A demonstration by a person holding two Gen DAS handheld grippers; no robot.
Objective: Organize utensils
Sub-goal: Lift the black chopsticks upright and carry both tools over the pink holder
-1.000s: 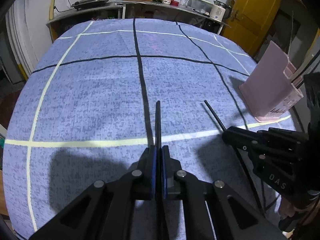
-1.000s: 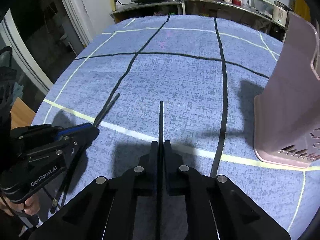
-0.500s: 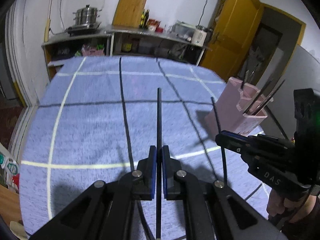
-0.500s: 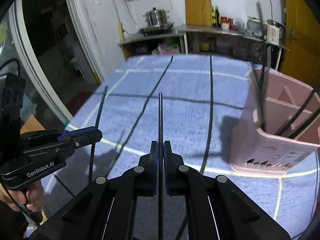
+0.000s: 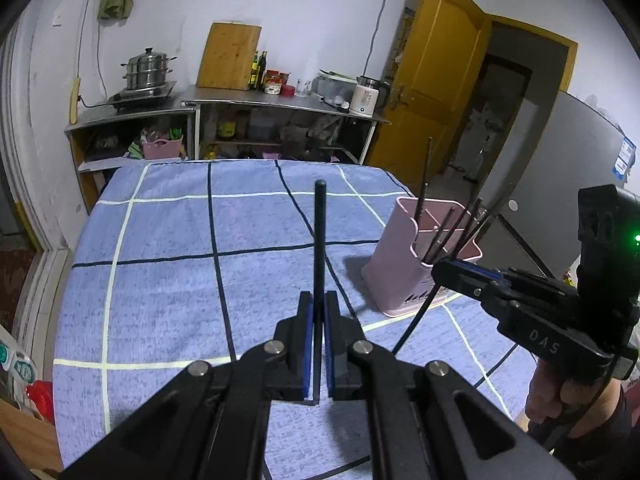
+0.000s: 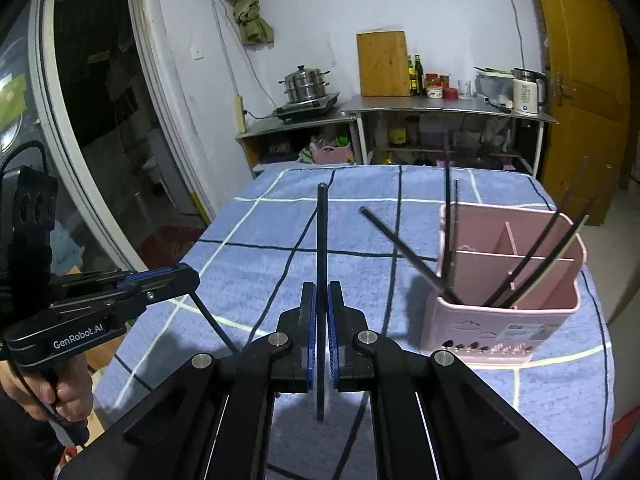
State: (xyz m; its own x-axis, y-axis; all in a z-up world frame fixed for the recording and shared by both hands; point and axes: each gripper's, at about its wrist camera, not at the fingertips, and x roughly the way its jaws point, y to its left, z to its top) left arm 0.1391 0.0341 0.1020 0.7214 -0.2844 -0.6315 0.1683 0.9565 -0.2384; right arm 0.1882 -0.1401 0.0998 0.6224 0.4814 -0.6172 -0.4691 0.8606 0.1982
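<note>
My left gripper (image 5: 316, 300) is shut on a black chopstick (image 5: 320, 236) that points forward and up from the jaws, above the blue checked tablecloth (image 5: 168, 288). My right gripper (image 6: 321, 292) is likewise shut on a second black chopstick (image 6: 321, 236). Each gripper shows in the other's view: the right one (image 5: 440, 270) beside the pink utensil holder (image 5: 396, 268), the left one (image 6: 192, 280) off to the left. The pink holder (image 6: 500, 320) stands at the table's right, with dividers inside and several black chopsticks (image 6: 404, 252) leaning in it.
Beyond the table's far edge runs a metal counter (image 5: 280, 102) with a steamer pot (image 5: 148, 70), a cutting board (image 5: 230, 56) and a kettle (image 5: 366, 94). A yellow door (image 5: 440, 92) is at the right, a glass door (image 6: 80, 120) at the left. A hand (image 6: 44, 388) grips the left handle.
Both grippers have risen from the tablecloth with their chopsticks still held and tilted upward. The holder's open top and the room behind have come into view.
</note>
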